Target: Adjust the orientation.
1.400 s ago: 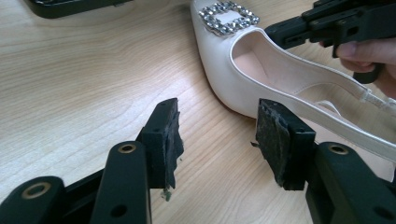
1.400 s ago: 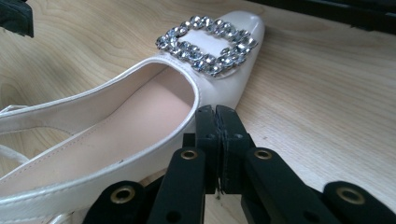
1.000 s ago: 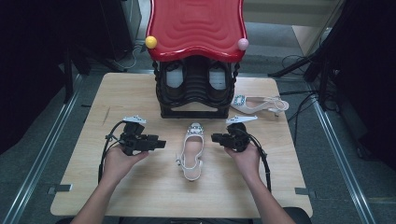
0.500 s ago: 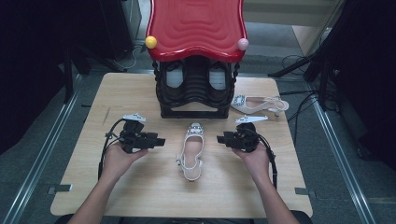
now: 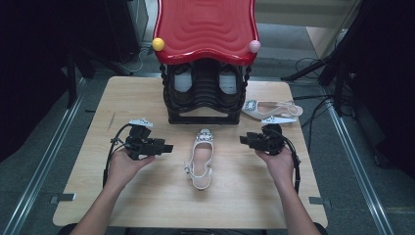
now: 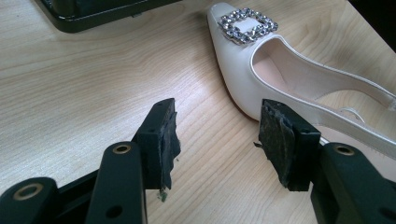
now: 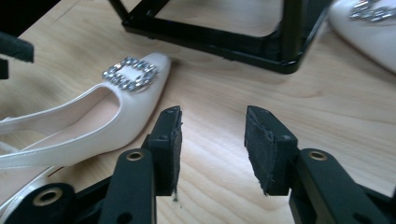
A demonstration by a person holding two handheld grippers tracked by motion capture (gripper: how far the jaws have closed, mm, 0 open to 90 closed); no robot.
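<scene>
Right gripper view: right tool [image 7: 212, 123] stands released, nothing between its pads; its jaws have just opened, then eased in slightly. Since a second ago it has backed away rightward from the white shoe [image 5: 200, 157], which lies mid-surface, toe toward the black rack [image 5: 204, 95]. Left tool [image 5: 164, 147] also released, unmoved. Judgement: shoe set down; second shoe [image 5: 271, 108] likely next.

bare table [image 5: 147, 191] either side of shoe [image 5: 200, 159]; rack [image 5: 205, 93] behind
</scene>
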